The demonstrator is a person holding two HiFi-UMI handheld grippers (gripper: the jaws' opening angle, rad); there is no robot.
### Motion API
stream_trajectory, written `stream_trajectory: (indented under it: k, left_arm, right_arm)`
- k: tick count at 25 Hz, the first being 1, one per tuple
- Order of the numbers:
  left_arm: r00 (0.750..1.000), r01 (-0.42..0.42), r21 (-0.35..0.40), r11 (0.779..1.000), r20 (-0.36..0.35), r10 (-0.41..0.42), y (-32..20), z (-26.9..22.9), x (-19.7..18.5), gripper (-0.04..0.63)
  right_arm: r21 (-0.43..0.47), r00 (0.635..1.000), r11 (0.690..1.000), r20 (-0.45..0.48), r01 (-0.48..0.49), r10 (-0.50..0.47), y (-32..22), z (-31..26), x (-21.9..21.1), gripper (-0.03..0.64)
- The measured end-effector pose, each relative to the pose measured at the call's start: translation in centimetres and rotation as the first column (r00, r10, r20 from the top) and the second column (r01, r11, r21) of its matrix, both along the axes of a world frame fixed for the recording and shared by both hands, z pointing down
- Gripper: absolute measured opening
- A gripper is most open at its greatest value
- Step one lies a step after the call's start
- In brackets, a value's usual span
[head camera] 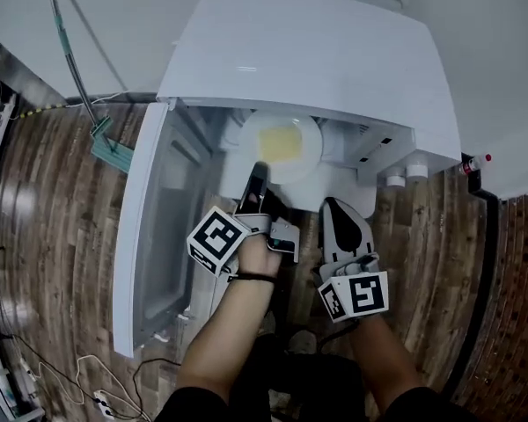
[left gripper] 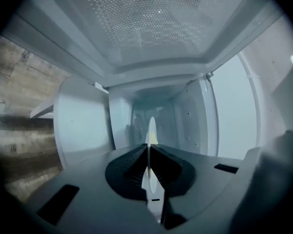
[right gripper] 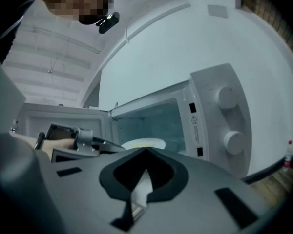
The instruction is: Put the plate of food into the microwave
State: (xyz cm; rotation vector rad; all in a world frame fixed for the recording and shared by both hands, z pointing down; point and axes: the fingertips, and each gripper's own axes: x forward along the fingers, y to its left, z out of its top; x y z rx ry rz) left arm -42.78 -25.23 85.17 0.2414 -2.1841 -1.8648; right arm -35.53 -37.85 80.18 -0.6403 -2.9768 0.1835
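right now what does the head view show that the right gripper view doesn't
Only the head view: the microwave from above, with its flat top, the cables on the floor, and a green tool left of the door.
Only the right gripper view: the panel face-on with its warning label, and the ceiling.
Both: the open door, the plate at the opening, and the left claw shut on its rim.
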Motion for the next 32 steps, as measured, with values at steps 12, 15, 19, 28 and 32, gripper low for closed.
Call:
stream_trajectory:
  k: [12, 15, 19, 28, 32]
  left_arm:
    - [0.995, 0.097, -0.018, 0.995, 0.035, -0.096, 1.3, -0.5, -5.3, 0.012]
    - [0.996, 0.090, -0.025, 0.996, 0.019, -0.090, 1.0, 0.0, -6.5, 0.012]
    - [0.997, 0.073, -0.021, 0.997, -0.012, -0.073, 0.4, 0.4, -7.8, 0.015]
    - [0.998, 0.035, -0.132, 0.991, -0.050, -0.042, 1.0, 0.4, -10.4, 0.021]
    - [0.996, -0.001, -0.261, 0.965, -0.084, -0.021, 0.6, 0.3, -10.9, 0.020]
  right_arm:
    - [-0.098, 0.989, 0.992, 0.131, 0.082, -0.069, -0.2, -0.3, -3.3, 0.006]
    - [-0.095, 0.982, 0.991, 0.172, 0.092, -0.075, -0.4, -0.6, -3.3, 0.006]
    - [-0.096, 0.983, 0.990, 0.159, 0.103, -0.087, -0.8, 0.0, -3.2, 0.006]
    - [-0.139, 0.992, 0.986, 0.105, 0.088, -0.074, -1.3, 1.3, -3.4, 0.006]
    - [-0.133, 0.993, 0.988, 0.097, 0.074, -0.062, -1.4, 0.2, -2.5, 0.006]
